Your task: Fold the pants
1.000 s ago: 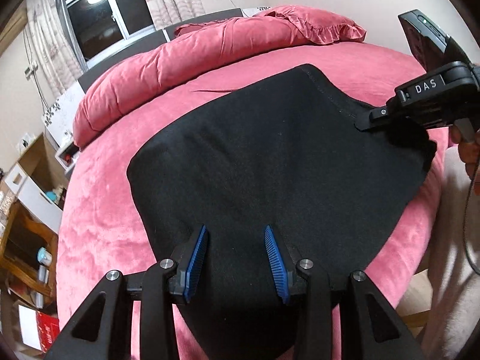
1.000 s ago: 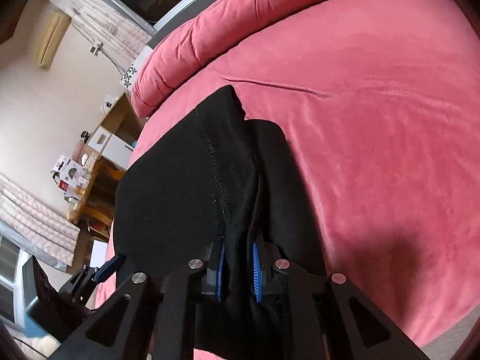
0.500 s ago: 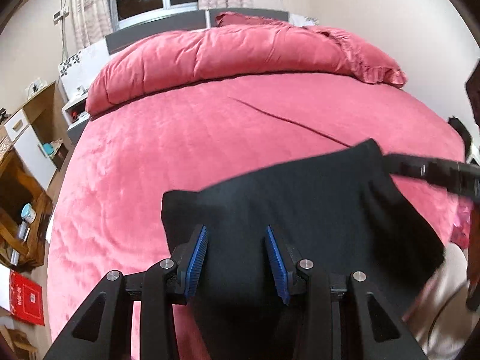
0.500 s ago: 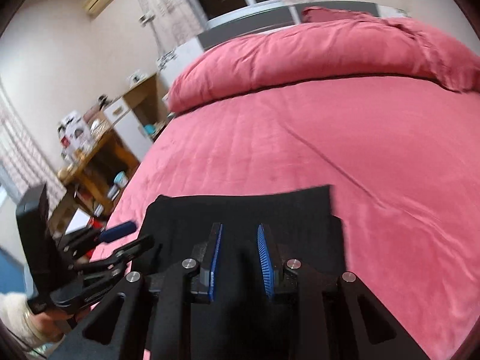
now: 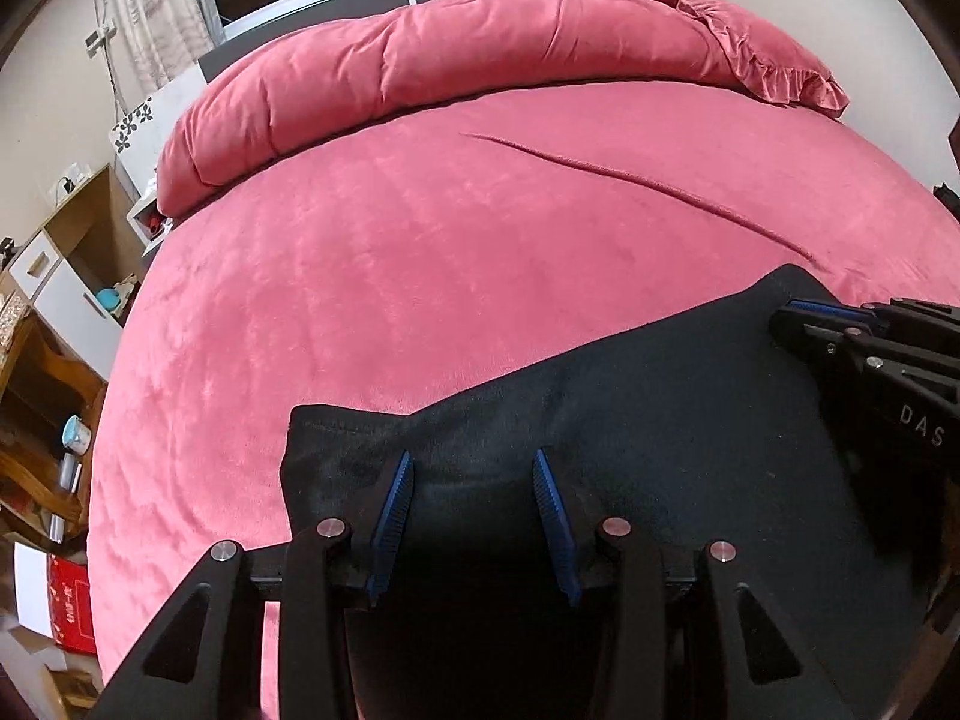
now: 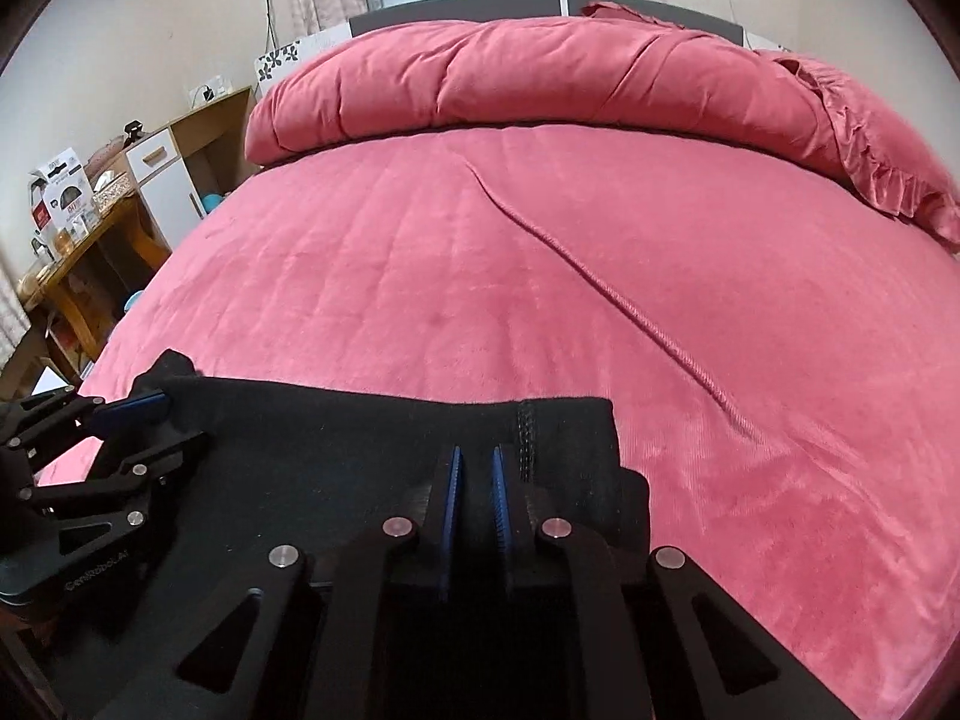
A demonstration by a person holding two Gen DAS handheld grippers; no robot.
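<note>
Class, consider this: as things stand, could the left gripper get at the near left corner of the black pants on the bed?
Probably yes. The left gripper hangs open over the pants, the corner lies just beside its left finger, and only bare bedspread surrounds it.

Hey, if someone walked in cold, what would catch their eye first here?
The big pink bed fills both views, a rolled pink duvet across its far end. At the near edge lie the black pants; the right claw is shut on their hem, and the left claw gapes open over them.
</note>
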